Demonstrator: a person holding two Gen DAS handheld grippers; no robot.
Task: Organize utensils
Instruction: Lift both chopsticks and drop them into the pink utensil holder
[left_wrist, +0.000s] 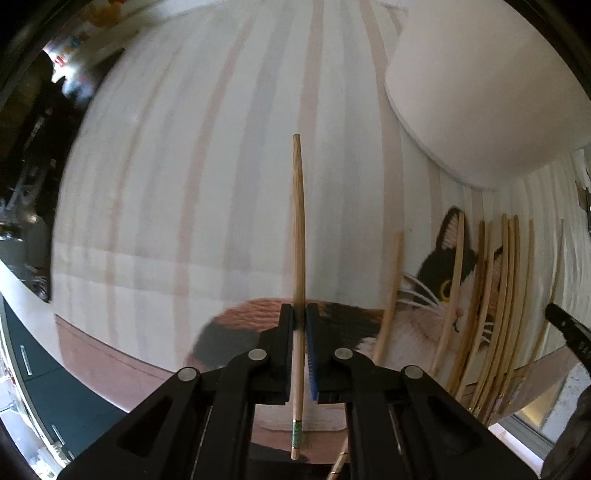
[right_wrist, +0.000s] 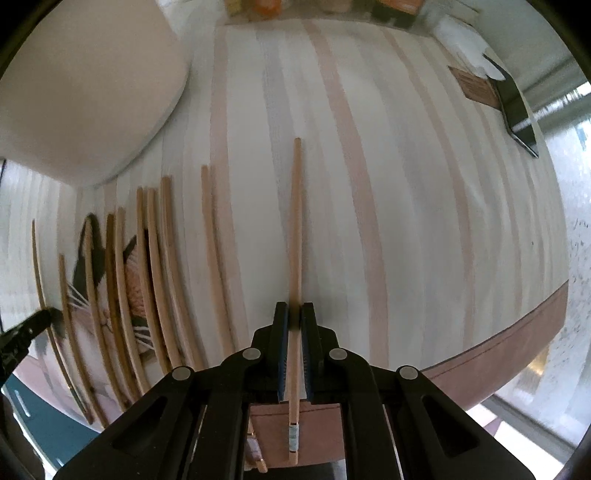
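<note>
Nearest to me, my left gripper (left_wrist: 300, 325) pointed down with its fingers (left_wrist: 286, 347) pinched on a single wooden chopstick with a green band (left_wrist: 298, 236), which ran straight ahead between the blue pads, its banded end sticking out behind them and its thin tip out over the striped cloth (left_wrist: 184, 184). My right gripper (right_wrist: 295, 325) did the same: its fingers (right_wrist: 281, 343) were pressed onto a chopstick with a pale blue band (right_wrist: 295, 229), again held along the line of the fingers with the band just behind the pads. Both sticks looked to be lifted clear of the cloth, though I could not be sure of the gap. Below and beside them, the cloth covered the table, and its printed cat (left_wrist: 439, 291) lay under a loose row of other chopsticks (left_wrist: 491, 295), lined up roughly side by side, to the right of my left hand and to the left of my right. Beyond that row stood a large white rounded container (left_wrist: 491, 92), close to the tips of the sticks. Farthest off, at the table's far corner in the right view, a dark flat object (right_wrist: 517, 110) rested beside a small brown card (right_wrist: 476, 86) and something white.
</note>
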